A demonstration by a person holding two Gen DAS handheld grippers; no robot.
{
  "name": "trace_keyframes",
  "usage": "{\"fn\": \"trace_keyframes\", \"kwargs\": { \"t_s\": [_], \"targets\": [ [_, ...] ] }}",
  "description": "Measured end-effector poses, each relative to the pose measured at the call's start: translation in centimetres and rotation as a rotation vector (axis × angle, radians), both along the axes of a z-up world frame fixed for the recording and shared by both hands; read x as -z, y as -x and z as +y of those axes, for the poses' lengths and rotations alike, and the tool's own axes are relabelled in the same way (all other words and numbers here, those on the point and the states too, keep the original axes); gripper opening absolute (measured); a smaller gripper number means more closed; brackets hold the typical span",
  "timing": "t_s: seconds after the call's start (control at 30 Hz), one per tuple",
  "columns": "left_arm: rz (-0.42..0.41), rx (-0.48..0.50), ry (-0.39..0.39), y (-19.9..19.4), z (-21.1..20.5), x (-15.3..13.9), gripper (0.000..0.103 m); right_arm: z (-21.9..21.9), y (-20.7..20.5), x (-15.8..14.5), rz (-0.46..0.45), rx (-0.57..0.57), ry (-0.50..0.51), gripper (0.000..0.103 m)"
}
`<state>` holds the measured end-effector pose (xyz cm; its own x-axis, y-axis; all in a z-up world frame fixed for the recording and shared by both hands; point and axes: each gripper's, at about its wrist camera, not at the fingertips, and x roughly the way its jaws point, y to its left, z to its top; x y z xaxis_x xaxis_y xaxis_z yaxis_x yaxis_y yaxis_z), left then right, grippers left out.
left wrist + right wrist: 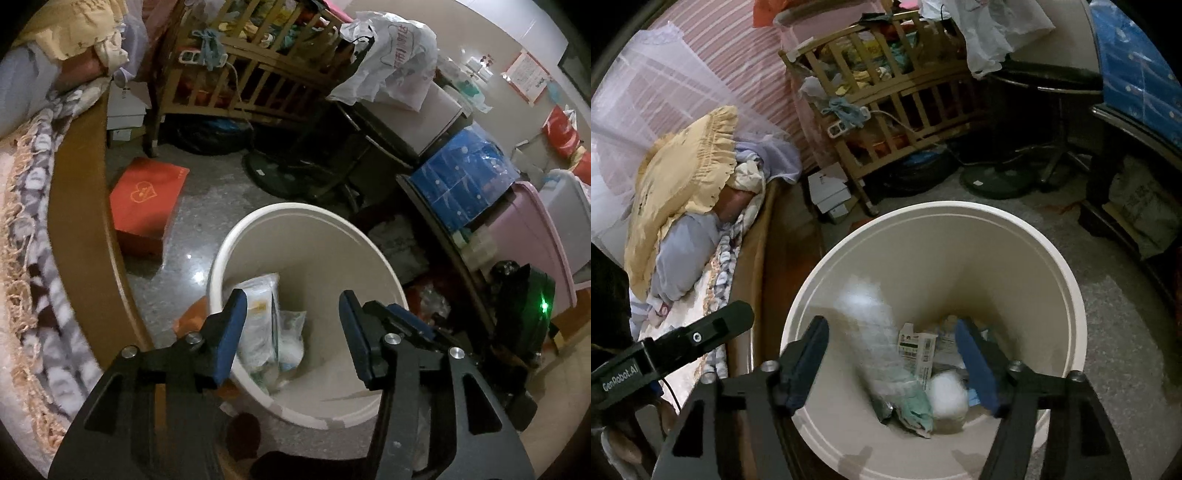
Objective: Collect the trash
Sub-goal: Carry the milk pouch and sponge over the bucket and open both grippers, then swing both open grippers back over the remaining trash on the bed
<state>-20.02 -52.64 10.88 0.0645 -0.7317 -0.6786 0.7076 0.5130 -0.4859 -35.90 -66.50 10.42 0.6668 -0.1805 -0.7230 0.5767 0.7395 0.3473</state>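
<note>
Trash (905,373): packets, wrappers and a white wad, lying at the bottom of the white plastic bin (1067,280), which stands on the speckled floor (207,206) beside the bed frame (79,206). Left gripper (293,325): spread wide, holding nothing, above the bin. Right gripper (892,354): spread wide, holding nothing, over the bin's mouth. Red box (146,201): on floor near the bed frame.

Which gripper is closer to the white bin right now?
Right, by a little. The right gripper hangs open directly over the white bin's mouth, above the trash inside. The left gripper, also open, hovers over the bin's near rim, seemingly slightly farther back.
</note>
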Motion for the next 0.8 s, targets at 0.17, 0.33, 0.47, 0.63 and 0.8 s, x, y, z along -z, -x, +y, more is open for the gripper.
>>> {"fn": "trace_keyframes", "kwargs": {
  "t_s": [0.17, 0.33, 0.47, 0.63, 0.8],
  "targets": [
    [-0.058, -0.049, -0.027, -0.1, 2.5, -0.7, 0.050, 1.2, -1.0, -0.1, -0.003, -0.058, 0.011, 0.069],
    [-0.142, -0.100, -0.072, -0.4, 6.0, -1.4, 0.050, 2.9, -2.1, -0.4, -0.008, -0.121, 0.053, 0.069],
    [-0.183, -0.153, -0.103, -1.0, 9.3, -1.8, 0.050, 4.7, -3.3, -0.4, -0.004, -0.179, 0.073, 0.069],
    [-0.238, -0.223, -0.130, -2.2, 14.3, -2.5, 0.050, 9.1, -6.2, -1.4, -0.025, -0.290, 0.089, 0.069],
    [-0.244, -0.314, -0.149, -3.8, 19.5, -2.9, 0.050, 13.9, -9.2, -2.1, -0.009, -0.411, 0.115, 0.069]
  ]
}}
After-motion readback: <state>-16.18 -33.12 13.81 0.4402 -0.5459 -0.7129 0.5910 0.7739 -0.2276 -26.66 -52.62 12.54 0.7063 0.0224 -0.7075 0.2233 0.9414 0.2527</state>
